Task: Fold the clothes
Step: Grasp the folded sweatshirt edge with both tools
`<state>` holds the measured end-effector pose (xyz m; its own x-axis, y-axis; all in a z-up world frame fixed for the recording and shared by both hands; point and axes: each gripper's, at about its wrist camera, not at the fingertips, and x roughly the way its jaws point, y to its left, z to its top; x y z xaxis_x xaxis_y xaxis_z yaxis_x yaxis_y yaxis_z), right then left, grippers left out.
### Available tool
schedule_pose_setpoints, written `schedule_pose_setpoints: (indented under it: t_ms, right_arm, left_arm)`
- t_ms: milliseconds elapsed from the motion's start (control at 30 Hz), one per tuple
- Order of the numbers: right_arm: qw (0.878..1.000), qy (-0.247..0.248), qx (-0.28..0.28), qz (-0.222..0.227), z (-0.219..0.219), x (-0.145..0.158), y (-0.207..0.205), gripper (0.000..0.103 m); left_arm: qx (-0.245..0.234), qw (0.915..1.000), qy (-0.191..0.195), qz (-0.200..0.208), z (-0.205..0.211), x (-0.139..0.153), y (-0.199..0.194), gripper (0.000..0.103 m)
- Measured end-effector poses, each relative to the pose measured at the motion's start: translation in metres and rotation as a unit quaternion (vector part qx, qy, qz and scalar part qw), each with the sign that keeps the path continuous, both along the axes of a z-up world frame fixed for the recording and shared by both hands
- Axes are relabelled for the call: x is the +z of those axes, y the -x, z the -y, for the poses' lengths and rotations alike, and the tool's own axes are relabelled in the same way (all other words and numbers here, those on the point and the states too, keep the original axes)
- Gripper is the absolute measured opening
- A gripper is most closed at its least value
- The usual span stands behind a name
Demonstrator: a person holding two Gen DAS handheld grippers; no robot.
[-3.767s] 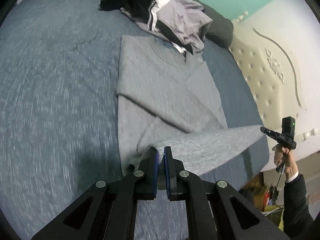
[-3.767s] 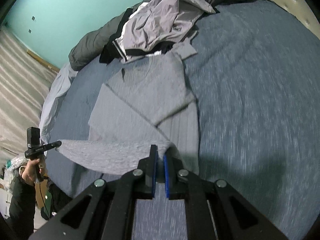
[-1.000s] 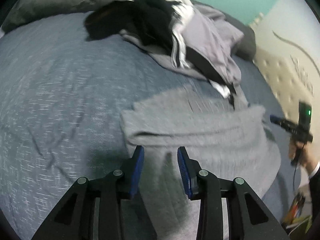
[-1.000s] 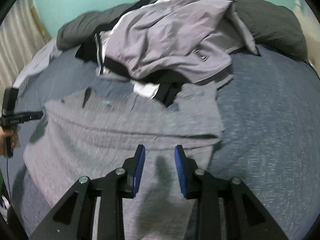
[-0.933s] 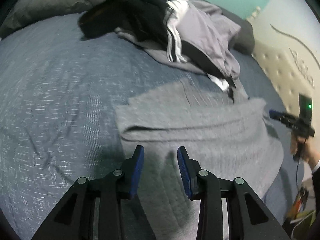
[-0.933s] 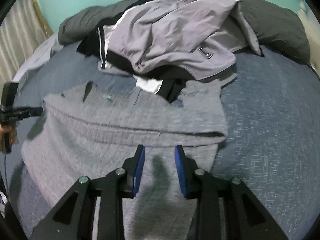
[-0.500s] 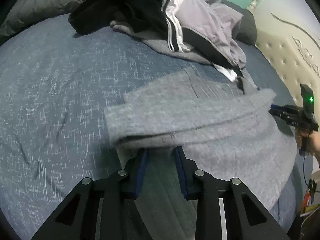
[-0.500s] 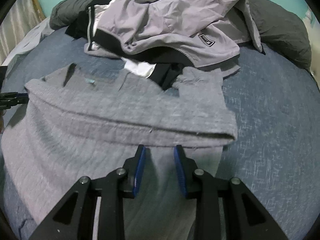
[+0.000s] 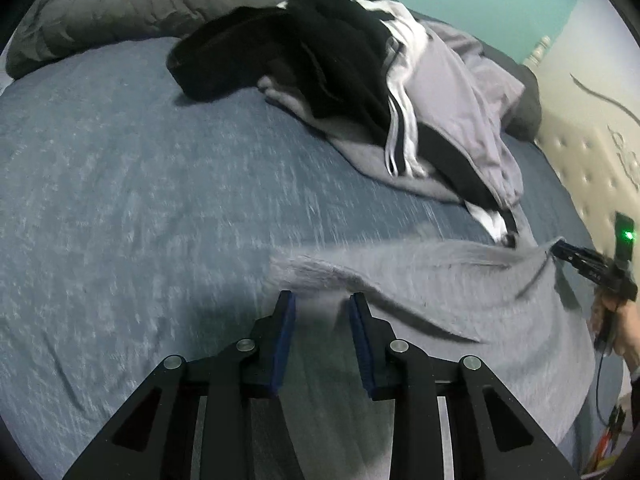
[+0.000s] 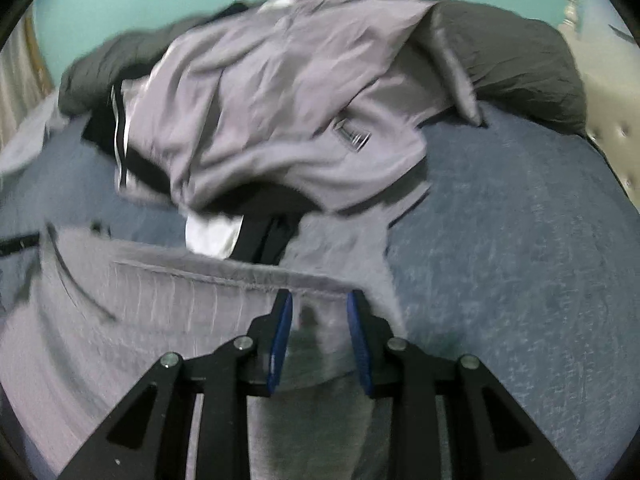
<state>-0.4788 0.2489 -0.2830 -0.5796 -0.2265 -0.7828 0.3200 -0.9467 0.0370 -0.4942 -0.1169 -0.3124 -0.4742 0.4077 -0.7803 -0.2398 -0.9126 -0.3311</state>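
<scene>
Since a second ago: both grippers nearer clothes pile (image 10: 280,120); sweater's folded edge now at fingertips. Left gripper (image 9: 321,312) jaws apart, empty, over grey sweater (image 9: 460,292). Right gripper (image 10: 319,312) likewise parted, gripping nothing. Sweater lies folded on blue bedspread (image 9: 140,200). Dark duvet (image 10: 512,64) behind, teal wall (image 10: 160,0), tufted headboard (image 9: 592,160) at side.

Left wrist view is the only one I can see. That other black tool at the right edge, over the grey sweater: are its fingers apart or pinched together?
Observer: Apart. The right wrist view shows the right gripper open over the grey sweater, at its folded edge, pinching nothing.
Operator: Anything on that pale jacket I'm missing?
Observer: Yes, the jacket has a small rectangular logo patch on its front.
Operator: And off to the side?
Observer: A pale curtain hangs at the far left.
</scene>
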Motion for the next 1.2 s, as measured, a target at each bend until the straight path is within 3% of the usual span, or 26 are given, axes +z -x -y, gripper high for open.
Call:
schedule_pose_setpoints:
  t_ms: [100,333,667,933,1000,1033,1067,1167,1200]
  right_arm:
    - [0.999,0.04,-0.003,-0.016,-0.02,0.015,-0.003,0.028]
    - [0.997,0.065,-0.017,0.023,-0.06,-0.001,-0.015,0.028]
    - [0.999,0.034,0.002,0.033,-0.044,-0.019,-0.006,0.029]
    - [0.999,0.014,0.005,0.028,-0.024,-0.029,0.011,0.029]
    - [1.0,0.008,0.006,0.026,-0.02,-0.03,0.014,0.017]
    - [1.0,0.005,0.005,0.025,-0.019,-0.03,0.015,0.005]
    - [1.0,0.004,0.003,0.022,-0.018,-0.03,0.015,0.004]
    - [1.0,0.013,0.001,0.005,-0.019,-0.022,0.012,0.001]
    - [1.0,0.017,0.0,-0.001,-0.019,-0.02,0.011,0.0]
  left_arm:
    - [0.012,0.9999,-0.01,-0.005,0.006,0.004,0.005,0.031]
    - [0.013,0.9997,-0.021,0.01,0.017,-0.006,-0.006,0.031]
    - [0.015,0.999,-0.04,0.012,0.026,-0.014,-0.004,0.039]
    - [0.013,0.9981,-0.058,0.014,0.022,-0.017,0.004,0.038]
    - [0.011,0.9984,-0.054,0.012,0.021,-0.018,0.005,0.038]
    - [0.01,0.9985,-0.053,0.01,0.021,-0.018,0.005,0.031]
    - [0.009,0.9986,-0.051,0.008,0.02,-0.018,0.005,0.018]
    - [0.005,0.9986,-0.052,0.0,0.019,-0.017,0.003,0.004]
    - [0.002,0.9987,-0.052,-0.003,0.019,-0.016,0.003,0.004]
